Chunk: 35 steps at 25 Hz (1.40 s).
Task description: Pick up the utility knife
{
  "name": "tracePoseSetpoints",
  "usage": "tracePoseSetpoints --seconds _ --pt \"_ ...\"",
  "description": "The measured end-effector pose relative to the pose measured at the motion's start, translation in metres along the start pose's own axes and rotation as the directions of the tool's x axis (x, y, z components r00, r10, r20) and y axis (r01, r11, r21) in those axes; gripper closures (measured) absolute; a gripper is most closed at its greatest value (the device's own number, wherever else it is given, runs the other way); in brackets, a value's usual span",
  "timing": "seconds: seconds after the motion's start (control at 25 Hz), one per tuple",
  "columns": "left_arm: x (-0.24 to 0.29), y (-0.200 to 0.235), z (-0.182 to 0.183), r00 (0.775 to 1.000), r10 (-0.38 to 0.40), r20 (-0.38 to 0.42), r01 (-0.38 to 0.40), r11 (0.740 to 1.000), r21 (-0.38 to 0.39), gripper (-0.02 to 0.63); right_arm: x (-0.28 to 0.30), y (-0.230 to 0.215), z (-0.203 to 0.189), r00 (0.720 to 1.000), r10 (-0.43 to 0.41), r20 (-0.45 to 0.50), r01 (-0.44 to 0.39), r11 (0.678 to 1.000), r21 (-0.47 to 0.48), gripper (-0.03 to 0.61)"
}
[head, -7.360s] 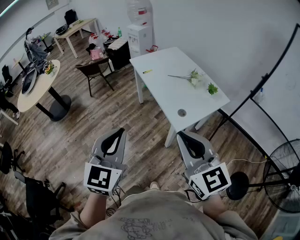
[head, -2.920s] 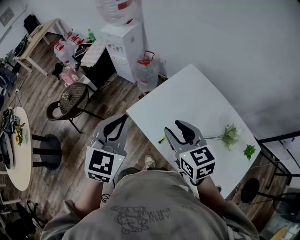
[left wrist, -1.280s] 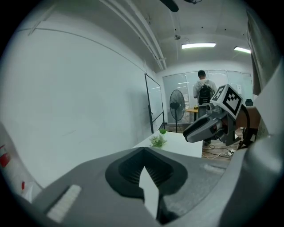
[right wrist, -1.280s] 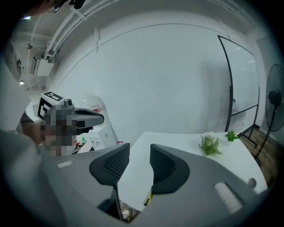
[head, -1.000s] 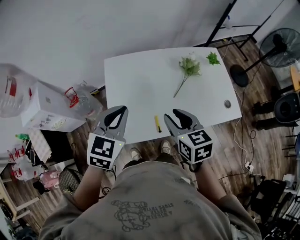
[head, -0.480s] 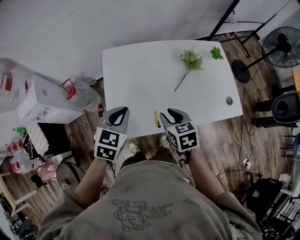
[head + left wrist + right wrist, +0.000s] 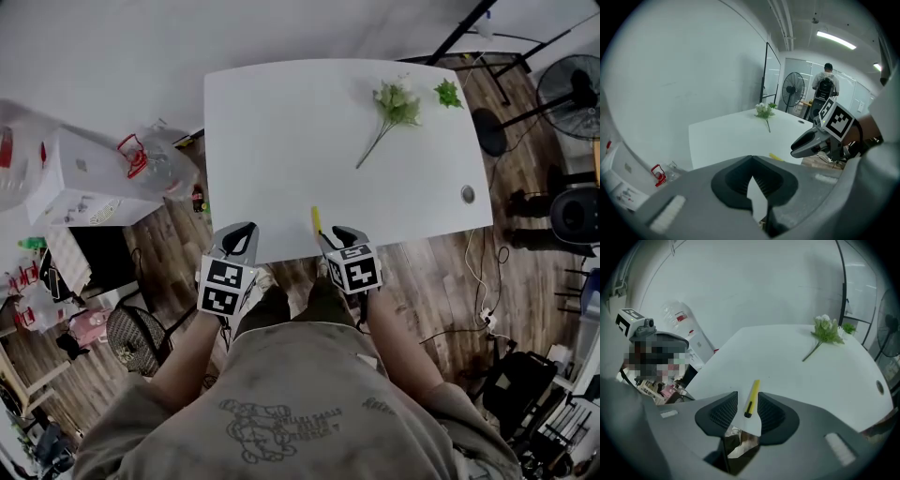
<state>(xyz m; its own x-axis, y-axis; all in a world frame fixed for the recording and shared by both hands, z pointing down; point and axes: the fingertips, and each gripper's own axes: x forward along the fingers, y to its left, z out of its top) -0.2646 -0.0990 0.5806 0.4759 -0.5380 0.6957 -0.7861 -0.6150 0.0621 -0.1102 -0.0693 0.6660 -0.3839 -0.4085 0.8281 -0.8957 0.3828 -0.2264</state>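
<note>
R gripper (image 7: 334,234) lower, jaws just closing | utility knife (image 7: 752,397) between, not gripped

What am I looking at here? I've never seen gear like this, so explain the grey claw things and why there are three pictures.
A person holds a gripper in each hand; no robot. One picture looks down from a head camera; the other two come from cameras riding on the grippers. The left gripper has its fingers together, empty. The right gripper, fingers apart after just narrowing slightly, frames a yellow utility knife lying on the white table, not gripped. Flowers lie farther back.
</note>
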Motion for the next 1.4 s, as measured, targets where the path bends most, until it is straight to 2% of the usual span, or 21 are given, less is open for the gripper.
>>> tracePoseSetpoints --seconds 0.2,0.4,0.56,0.72,0.84,1.08,1.28,1.4 --pt "0.009 0.005 -0.029 0.999 0.009 -0.046 -0.012 0.998 -0.057 0.614 0.024 -0.001 -0.028 0.997 0.016 -0.074 -0.015 1.0 0.016 0.416" --pt "0.018 0.012 -0.051 0.996 0.005 -0.092 -0.012 0.997 -0.07 0.614 0.042 -0.005 -0.037 0.994 0.009 -0.108 -0.007 1.0 0.017 0.416" --pt "0.021 0.011 -0.059 0.994 -0.002 -0.107 -0.006 0.997 -0.075 0.614 0.048 -0.008 -0.037 0.99 -0.033 -0.137 0.037 0.999 0.022 0.419" --pt "0.021 0.007 -0.063 0.993 -0.012 -0.115 0.002 0.996 -0.088 0.614 0.05 -0.012 -0.037 0.987 -0.074 -0.14 0.077 0.997 0.016 0.459" --pt "0.021 0.007 -0.063 0.994 -0.004 -0.109 -0.003 0.998 -0.069 0.614 0.051 -0.016 -0.038 0.987 -0.081 -0.137 0.084 0.996 0.012 0.485" --pt "0.015 0.011 -0.055 0.995 0.012 -0.098 -0.021 0.996 -0.089 0.614 0.044 -0.015 -0.025 0.996 -0.052 -0.069 0.057 0.995 0.079 0.486" --pt "0.006 0.024 -0.025 0.998 0.054 -0.039 -0.056 0.997 -0.044 0.614 0.019 -0.013 0.027 0.999 -0.012 0.044 0.01 0.998 0.057 0.486" --pt "-0.003 0.034 0.0 0.997 0.081 0.007 -0.08 0.997 -0.021 0.614 -0.006 -0.013 0.068 0.99 0.013 0.141 -0.019 0.999 0.037 0.486"
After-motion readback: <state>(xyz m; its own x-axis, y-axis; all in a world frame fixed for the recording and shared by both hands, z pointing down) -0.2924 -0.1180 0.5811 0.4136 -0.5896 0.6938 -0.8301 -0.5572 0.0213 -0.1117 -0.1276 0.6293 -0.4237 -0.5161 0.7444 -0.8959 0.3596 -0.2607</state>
